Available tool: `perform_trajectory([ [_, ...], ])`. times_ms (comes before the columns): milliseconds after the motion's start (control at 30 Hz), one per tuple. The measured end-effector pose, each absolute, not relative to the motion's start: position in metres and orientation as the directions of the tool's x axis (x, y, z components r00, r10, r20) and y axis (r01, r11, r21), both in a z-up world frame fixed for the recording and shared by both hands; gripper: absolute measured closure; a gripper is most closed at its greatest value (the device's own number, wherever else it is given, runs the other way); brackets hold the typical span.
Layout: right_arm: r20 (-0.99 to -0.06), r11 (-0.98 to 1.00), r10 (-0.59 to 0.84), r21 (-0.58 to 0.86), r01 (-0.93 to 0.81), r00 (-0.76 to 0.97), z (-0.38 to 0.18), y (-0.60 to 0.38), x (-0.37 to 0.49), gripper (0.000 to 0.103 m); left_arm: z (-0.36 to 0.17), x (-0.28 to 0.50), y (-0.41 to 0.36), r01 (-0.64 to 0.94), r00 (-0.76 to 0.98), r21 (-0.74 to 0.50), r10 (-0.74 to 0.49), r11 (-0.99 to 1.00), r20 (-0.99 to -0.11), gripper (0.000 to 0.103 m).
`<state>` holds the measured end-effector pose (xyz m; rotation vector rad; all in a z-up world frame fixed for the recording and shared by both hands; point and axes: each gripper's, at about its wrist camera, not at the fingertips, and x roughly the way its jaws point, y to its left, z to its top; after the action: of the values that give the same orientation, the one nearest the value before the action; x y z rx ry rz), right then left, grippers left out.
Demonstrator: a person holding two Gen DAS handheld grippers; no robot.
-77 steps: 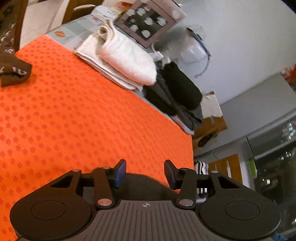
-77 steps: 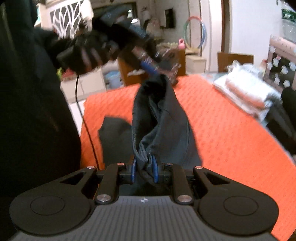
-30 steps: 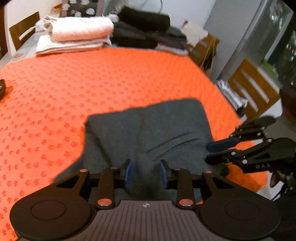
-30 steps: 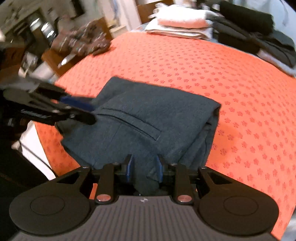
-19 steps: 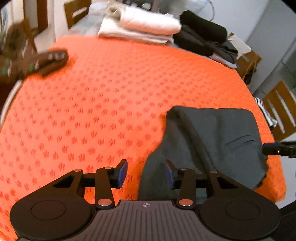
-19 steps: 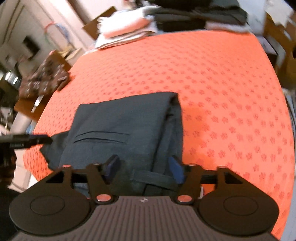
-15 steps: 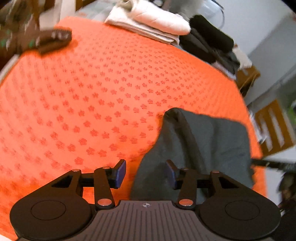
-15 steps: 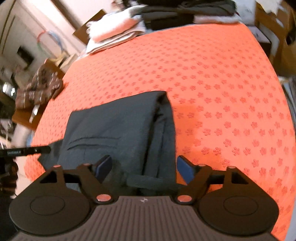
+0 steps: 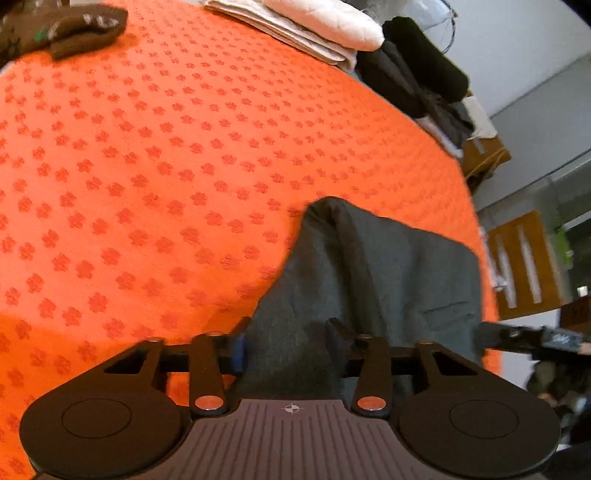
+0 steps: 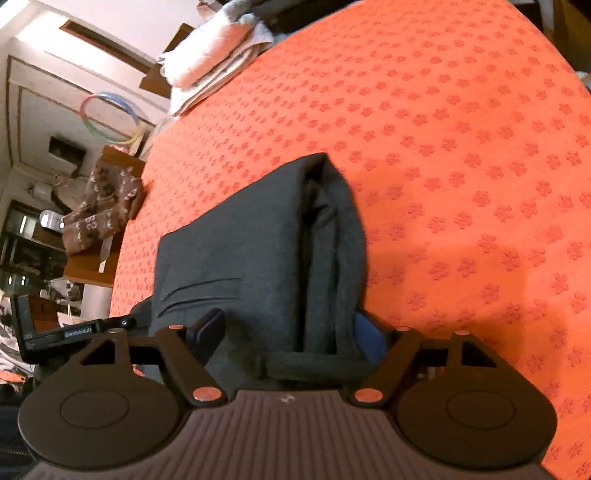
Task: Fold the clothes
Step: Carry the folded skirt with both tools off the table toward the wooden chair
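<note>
The dark grey trousers (image 10: pixel 258 251) lie folded on the orange tablecloth (image 10: pixel 461 147), near the edge where the person stands. You can see a back pocket slit on top. One side of the fold looks thick and puffy, with layers bunched inside.

The right gripper (image 10: pixel 288 336) has its jaws wide apart. It holds nothing. A belt loop or strap of the trousers lies between its fingers, but they do not squeeze it. The left gripper (image 9: pixel 286 345) is open too, a bit less wide. The near edge of the trousers (image 9: pixel 369 266) sits between its fingers, and they do not pinch it either.

What could go wrong? I think the thick side may flop open, because nothing presses it down. The trousers sit close to the table edge, so a bump from a gripper could push part of them off, and the fold would come undone. An open finger could also catch the loose loop and drag the cloth along when the hand pulls back.

Far away on the table sit a pile of white towels (image 9: pixel 317 26), some folded black clothes (image 9: pixel 417 74), and a brown patterned garment (image 10: pixel 103 206).
</note>
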<state>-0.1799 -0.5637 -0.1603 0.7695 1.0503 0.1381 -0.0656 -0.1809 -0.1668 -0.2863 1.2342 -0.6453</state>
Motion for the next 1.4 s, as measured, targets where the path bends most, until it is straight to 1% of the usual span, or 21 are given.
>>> perform_trajectory([
  [67, -0.746, 0.753, 0.431, 0.607, 0.252, 0.508, -0.163, -0.562, -0.179, 0.022, -0.166, -0.067, -0.184, 0.325, 0.188, -0.514, -0.587, 0.794, -0.788, 0.062],
  [167, -0.74, 0.742, 0.432, 0.616, 0.262, 0.515, -0.164, -0.562, -0.178, 0.021, -0.17, -0.067, -0.188, 0.328, 0.195, -0.499, -0.575, 0.802, -0.795, 0.059],
  [233, -0.732, 0.732, 0.457, 0.633, 0.254, 0.505, -0.162, -0.56, -0.175, 0.03, -0.171, -0.066, -0.192, 0.328, 0.195, -0.497, -0.573, 0.803, -0.796, 0.059],
  [267, -0.726, 0.728, 0.466, 0.64, 0.246, 0.506, -0.159, -0.559, -0.174, 0.034, -0.17, -0.067, -0.194, 0.334, 0.192, -0.499, -0.576, 0.8, -0.795, 0.061],
  [300, -0.721, 0.725, 0.47, 0.645, 0.244, 0.51, -0.158, -0.559, -0.175, 0.036, -0.169, -0.068, -0.195, 0.343, 0.195, -0.499, -0.58, 0.796, -0.791, 0.063],
  [367, -0.72, 0.712, 0.463, 0.649, 0.268, 0.516, -0.162, -0.563, -0.177, 0.037, -0.168, -0.069, -0.199, 0.36, 0.204, -0.484, -0.574, 0.797, -0.793, 0.064],
  [467, -0.726, 0.694, 0.444, 0.649, 0.311, 0.525, -0.169, -0.569, -0.182, 0.035, -0.168, -0.069, -0.197, 0.363, 0.2, -0.487, -0.577, 0.794, -0.792, 0.064],
  [567, -0.721, 0.702, 0.448, 0.65, 0.29, 0.529, -0.17, -0.566, -0.185, 0.032, -0.17, -0.066, -0.194, 0.362, 0.189, -0.494, -0.581, 0.791, -0.792, 0.064],
  [600, -0.719, 0.699, 0.454, 0.654, 0.29, 0.527, -0.171, -0.566, -0.184, 0.029, -0.17, -0.066, -0.194, 0.363, 0.187, -0.494, -0.581, 0.79, -0.793, 0.063],
  [733, -0.709, 0.702, 0.471, 0.661, 0.263, 0.525, -0.165, -0.564, -0.175, 0.031, -0.171, -0.064, -0.198, 0.378, 0.179, -0.493, -0.585, 0.784, -0.791, 0.062],
  [867, -0.728, 0.723, 0.425, 0.631, 0.282, 0.538, -0.168, -0.562, -0.166, 0.032, -0.172, -0.063, -0.202, 0.392, 0.17, -0.5, -0.595, 0.772, -0.785, 0.056],
  [933, -0.735, 0.721, 0.408, 0.623, 0.303, 0.541, -0.168, -0.561, -0.166, 0.039, -0.171, -0.065, -0.206, 0.413, 0.171, -0.486, -0.589, 0.77, -0.79, 0.055],
  [967, -0.74, 0.72, 0.399, 0.619, 0.315, 0.541, -0.167, -0.56, -0.166, 0.049, -0.171, -0.065, -0.207, 0.421, 0.173, -0.478, -0.586, 0.77, -0.792, 0.055],
  [1000, -0.742, 0.72, 0.389, 0.614, 0.322, 0.546, -0.166, -0.56, -0.169, 0.056, -0.17, -0.066, -0.208, 0.427, 0.178, -0.468, -0.58, 0.773, -0.795, 0.059],
  [1033, -0.741, 0.722, 0.378, 0.611, 0.325, 0.555, -0.164, -0.559, -0.171, 0.06, -0.169, -0.067, -0.209, 0.434, 0.189, -0.453, -0.57, 0.779, -0.8, 0.063],
  [1067, -0.737, 0.721, 0.369, 0.611, 0.326, 0.565, -0.162, -0.556, -0.174, 0.065, -0.166, -0.069, -0.21, 0.441, 0.208, -0.434, -0.56, 0.786, -0.802, 0.075],
  [1100, -0.733, 0.72, 0.359, 0.611, 0.328, 0.578, -0.158, -0.553, -0.176, 0.069, -0.162, -0.073, -0.211, 0.457, 0.237, -0.406, -0.549, 0.791, -0.802, 0.08],
  [1133, -0.729, 0.723, 0.347, 0.609, 0.328, 0.589, -0.154, -0.55, -0.177, 0.071, -0.156, -0.078, -0.214, 0.48, 0.275, -0.367, -0.534, 0.797, -0.8, 0.085],
  [1167, -0.727, 0.729, 0.336, 0.603, 0.323, 0.598, -0.15, -0.546, -0.179, 0.073, -0.15, -0.083, -0.216, 0.501, 0.312, -0.327, -0.519, 0.802, -0.796, 0.087],
  [1267, -0.728, 0.749, 0.294, 0.578, 0.323, 0.62, -0.134, -0.534, -0.186, 0.075, -0.13, -0.103, -0.231, 0.583, 0.412, -0.192, -0.49, 0.79, -0.768, 0.089],
  [1400, -0.707, 0.751, 0.236, 0.569, 0.337, 0.667, -0.115, -0.534, -0.204, 0.075, -0.109, -0.115, -0.247, 0.621, 0.462, -0.133, -0.497, 0.773, -0.735, 0.09],
])
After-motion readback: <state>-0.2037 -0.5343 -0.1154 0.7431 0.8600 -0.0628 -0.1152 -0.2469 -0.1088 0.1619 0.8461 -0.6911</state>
